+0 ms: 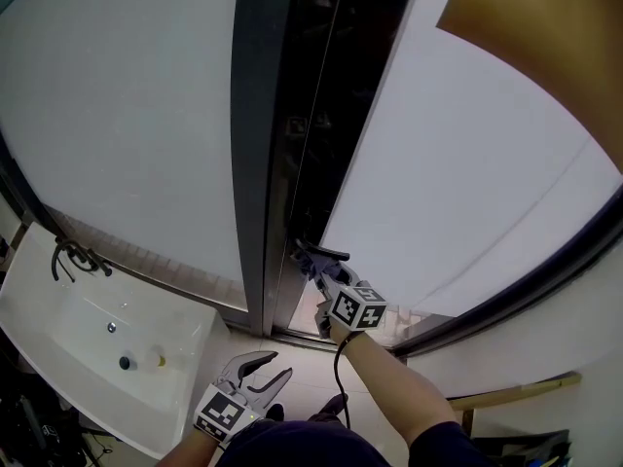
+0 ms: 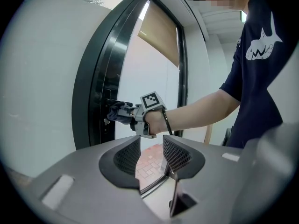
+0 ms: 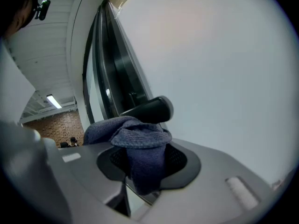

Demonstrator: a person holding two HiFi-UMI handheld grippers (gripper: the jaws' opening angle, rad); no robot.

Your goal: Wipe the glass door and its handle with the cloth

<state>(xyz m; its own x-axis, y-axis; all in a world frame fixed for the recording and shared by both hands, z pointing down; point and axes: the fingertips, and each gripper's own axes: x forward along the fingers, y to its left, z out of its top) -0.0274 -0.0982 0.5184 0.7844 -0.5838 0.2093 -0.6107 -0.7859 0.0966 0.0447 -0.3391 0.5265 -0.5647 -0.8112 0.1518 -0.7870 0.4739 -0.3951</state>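
Observation:
The glass door (image 1: pixel 467 163) is a frosted white pane in a dark frame (image 1: pixel 258 163), standing ajar. Its black lever handle (image 1: pixel 328 254) juts from the door's edge. My right gripper (image 1: pixel 316 264) is shut on a blue-grey cloth (image 3: pixel 135 141), and the cloth is bunched against the underside of the handle (image 3: pixel 149 110). In the left gripper view the cloth (image 2: pixel 117 113) sits at the door edge in front of the right gripper. My left gripper (image 1: pixel 265 368) hangs low near my body, away from the door, with its jaws open and empty (image 2: pixel 152 155).
A white washbasin (image 1: pixel 58 329) with a black tap (image 1: pixel 73 258) stands at the lower left. A brown blind (image 1: pixel 545 56) covers the door's upper right. A wooden strip (image 1: pixel 516 392) lies at the lower right. Pale floor tiles (image 1: pixel 302 358) lie below the door.

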